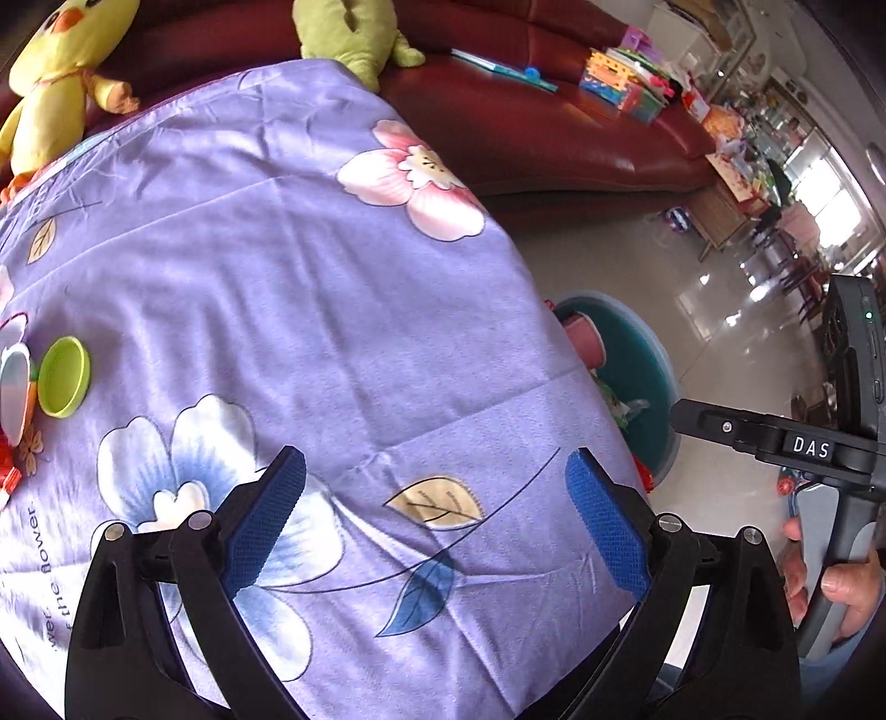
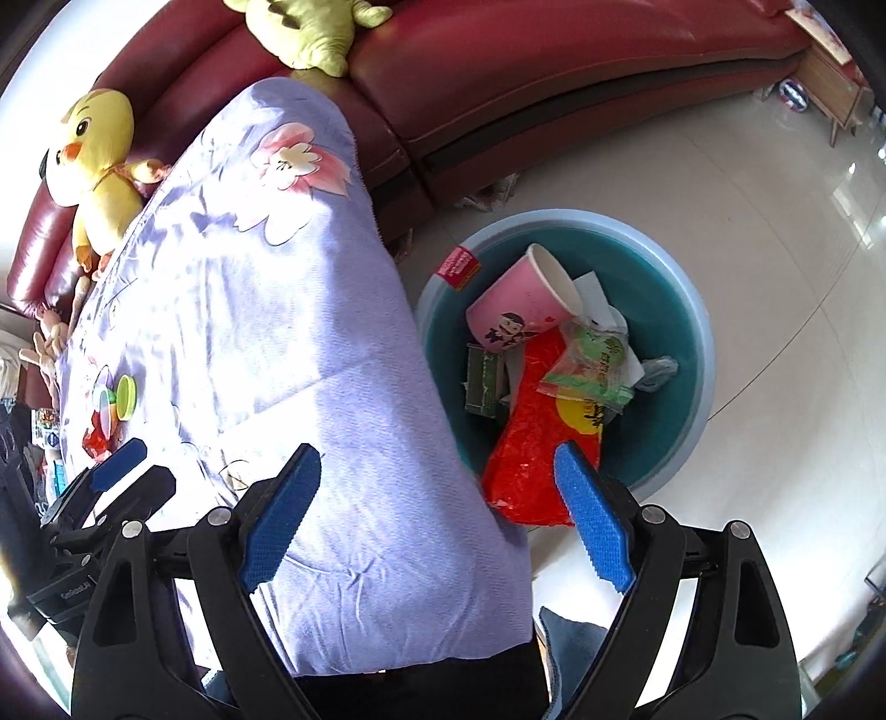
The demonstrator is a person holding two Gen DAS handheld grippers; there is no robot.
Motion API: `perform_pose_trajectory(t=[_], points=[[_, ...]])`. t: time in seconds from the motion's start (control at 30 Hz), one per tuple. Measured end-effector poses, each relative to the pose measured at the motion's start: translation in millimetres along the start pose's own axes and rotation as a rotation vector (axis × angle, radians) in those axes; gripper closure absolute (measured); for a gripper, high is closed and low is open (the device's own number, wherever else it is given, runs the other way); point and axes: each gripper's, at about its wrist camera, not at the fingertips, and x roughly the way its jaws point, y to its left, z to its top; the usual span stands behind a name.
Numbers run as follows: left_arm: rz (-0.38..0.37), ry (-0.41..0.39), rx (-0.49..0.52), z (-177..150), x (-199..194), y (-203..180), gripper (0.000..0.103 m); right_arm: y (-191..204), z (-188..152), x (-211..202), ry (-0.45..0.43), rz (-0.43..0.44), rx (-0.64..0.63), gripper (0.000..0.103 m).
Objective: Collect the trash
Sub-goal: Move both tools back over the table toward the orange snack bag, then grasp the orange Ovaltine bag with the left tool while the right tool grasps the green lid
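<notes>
A blue basin [image 2: 700, 338] stands on the floor beside the table and holds a pink paper cup [image 2: 515, 304], a red bag [image 2: 531, 443], a green wrapper [image 2: 592, 365] and other scraps. My right gripper [image 2: 437, 515] is open and empty, above the table's edge next to the basin. My left gripper [image 1: 437, 515] is open and empty over the purple flowered tablecloth [image 1: 310, 310]. A green lid [image 1: 63, 376], a clear container [image 1: 16, 387] and a red wrapper [image 1: 8, 476] lie at the table's left. The basin also shows in the left wrist view [image 1: 662, 365].
A red leather sofa [image 1: 531, 127] runs behind the table, with a yellow duck toy [image 1: 61, 72], a green plush [image 1: 349, 33], a book and toys on it. Shiny tile floor [image 2: 775, 249] lies to the right. The right gripper's body [image 1: 803, 443] shows in the left view.
</notes>
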Motion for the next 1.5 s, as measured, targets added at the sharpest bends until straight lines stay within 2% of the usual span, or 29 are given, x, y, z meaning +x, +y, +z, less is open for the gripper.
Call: perform_pose_trajectory(t=[0.23,0.5,0.67,0.87,0.97,1.13,1.23,1.5], points=[[0.023,-0.04,-0.092,-15.8,-27.4,54.1,0.008,53.1,-1.8,11.9,0.026,0.008,-0.064,0.021],[0.083,-0.069,-0.218,-37.6,-52.3,131.5,0.007,120.5,-8.5,38.8,0.091,0.018,-0.164,0.021],[0.149,-0.101,-0.297,-51.9,-68.9,183.9,0.007,169.6,-7.2,57.0,0.128,0.031,-0.231,0.021],[0.263,-0.173,-0.426,-63.2,-95.1,251.7,0.007,234.2,-3.6,81.3,0.165,0.054,-0.328,0.021],[0.286,-0.177,-0.474,-64.7,-97.8,278.7,0.007,263.0,-1.0,93.8,0.19,0.078,-0.363,0.021],[0.282,-0.165,-0.524,-60.4,-89.2,303.4,0.007,308.5,7.2,111.2,0.214,0.137,-0.392,0.021],[0.254,-0.168,-0.548,-55.3,-80.6,310.5,0.007,331.3,11.4,119.8,0.226,0.164,-0.408,0.021],[0.283,-0.162,-0.55,-51.5,-69.3,321.2,0.008,368.9,21.8,129.5,0.19,0.173,-0.459,0.021]])
